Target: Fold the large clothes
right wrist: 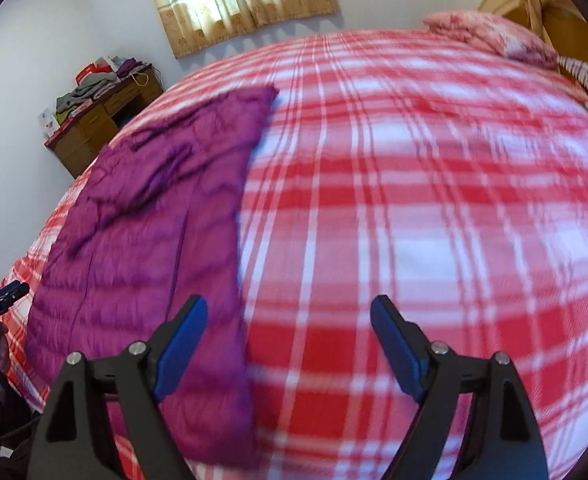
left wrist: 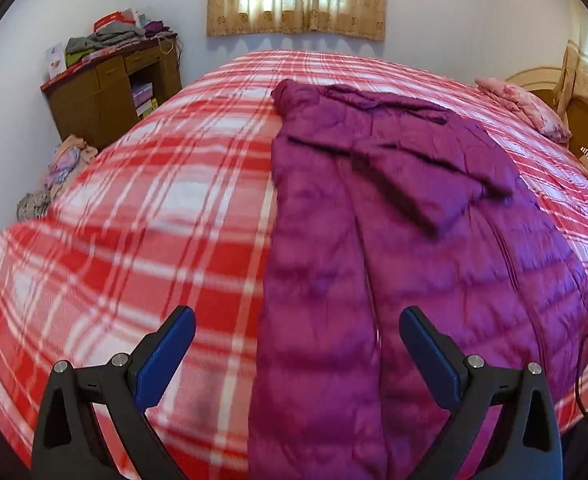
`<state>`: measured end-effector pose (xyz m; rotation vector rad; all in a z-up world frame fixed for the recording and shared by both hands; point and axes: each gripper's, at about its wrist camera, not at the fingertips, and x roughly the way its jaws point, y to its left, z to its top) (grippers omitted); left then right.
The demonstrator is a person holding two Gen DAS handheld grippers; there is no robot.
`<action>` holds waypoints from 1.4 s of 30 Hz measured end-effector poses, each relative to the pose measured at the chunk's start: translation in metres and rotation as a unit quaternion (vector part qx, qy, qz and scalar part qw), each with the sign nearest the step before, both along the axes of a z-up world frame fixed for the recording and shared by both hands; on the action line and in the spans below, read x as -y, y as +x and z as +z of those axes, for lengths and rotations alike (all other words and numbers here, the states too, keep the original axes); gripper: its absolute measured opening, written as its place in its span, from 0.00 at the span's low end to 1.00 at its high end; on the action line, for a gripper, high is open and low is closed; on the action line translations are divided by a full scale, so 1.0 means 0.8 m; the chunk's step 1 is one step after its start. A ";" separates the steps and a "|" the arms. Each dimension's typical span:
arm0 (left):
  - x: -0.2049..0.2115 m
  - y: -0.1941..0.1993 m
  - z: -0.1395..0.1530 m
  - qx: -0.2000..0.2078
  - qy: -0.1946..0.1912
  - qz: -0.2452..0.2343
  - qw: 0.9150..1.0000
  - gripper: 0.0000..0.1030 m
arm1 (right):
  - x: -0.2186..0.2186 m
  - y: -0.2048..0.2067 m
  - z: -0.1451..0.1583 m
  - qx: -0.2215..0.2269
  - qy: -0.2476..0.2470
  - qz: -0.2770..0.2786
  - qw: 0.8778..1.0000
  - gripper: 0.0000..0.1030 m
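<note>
Both tongs gape wide and empty: left tongs hover over the purple jacket, lying lengthwise away across the bed; right tongs flank its right edge.

White walls close in a bedroom. A window on the far wall is covered by a beige patterned curtain, and daylight glows through it. A bed with a red and white plaid cover fills most of the room. A pink pillow lies at its far right, by a wooden headboard. In the far left corner stands a brown wooden desk piled with folded clothes and boxes. More clothes are heaped beside the bed, below the desk
</note>
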<state>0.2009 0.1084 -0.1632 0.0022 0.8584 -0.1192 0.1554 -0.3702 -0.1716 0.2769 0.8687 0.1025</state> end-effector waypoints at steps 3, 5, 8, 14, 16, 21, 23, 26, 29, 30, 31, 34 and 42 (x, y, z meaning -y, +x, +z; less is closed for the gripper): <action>-0.007 -0.014 -0.013 -0.014 -0.023 0.009 1.000 0.99 | -0.012 -0.019 -0.012 0.000 0.012 -0.003 1.000 0.83; -0.007 -0.021 -0.022 -0.021 -0.026 0.007 0.999 0.99 | -0.025 -0.029 -0.019 0.000 0.010 0.001 1.000 0.83; -0.003 -0.024 -0.035 -0.030 -0.015 -0.002 0.999 0.99 | -0.037 -0.038 -0.028 -0.007 0.002 0.004 1.000 0.83; -0.002 -0.031 -0.047 -0.044 -0.071 -0.025 0.996 0.88 | -0.066 -0.055 -0.036 -0.004 -0.020 0.015 1.000 0.62; 0.012 -0.037 -0.042 -0.036 -0.044 -0.050 0.997 0.55 | -0.076 -0.056 -0.037 -0.006 -0.023 0.029 0.999 0.33; 0.014 -0.050 -0.014 -0.011 -0.065 -0.088 0.994 0.09 | -0.076 -0.061 -0.028 0.010 0.024 0.039 0.999 0.10; 0.007 -0.064 0.019 0.029 -0.074 -0.102 0.992 0.08 | -0.071 -0.069 -0.013 0.031 0.041 0.038 0.998 0.09; -0.007 -0.083 0.066 0.078 -0.099 -0.117 0.985 0.06 | -0.061 -0.088 0.027 0.074 0.057 0.034 0.995 0.08; -0.024 -0.105 0.112 0.110 -0.133 -0.127 0.977 0.05 | -0.057 -0.106 0.067 0.112 0.070 0.033 0.991 0.08; -0.030 -0.114 0.127 0.120 -0.142 -0.131 0.974 0.05 | -0.056 -0.117 0.086 0.131 0.072 0.034 0.988 0.08; -0.032 -0.118 0.138 0.127 -0.148 -0.134 0.972 0.05 | -0.055 -0.128 0.106 0.152 0.073 0.035 0.985 0.08; -0.042 -0.140 0.173 0.149 -0.155 -0.143 0.966 0.05 | -0.058 -0.151 0.158 0.204 0.074 0.040 0.975 0.08; -0.030 -0.064 0.139 0.115 -0.118 -0.127 0.978 0.05 | -0.074 -0.086 0.184 0.231 0.075 0.047 0.969 0.07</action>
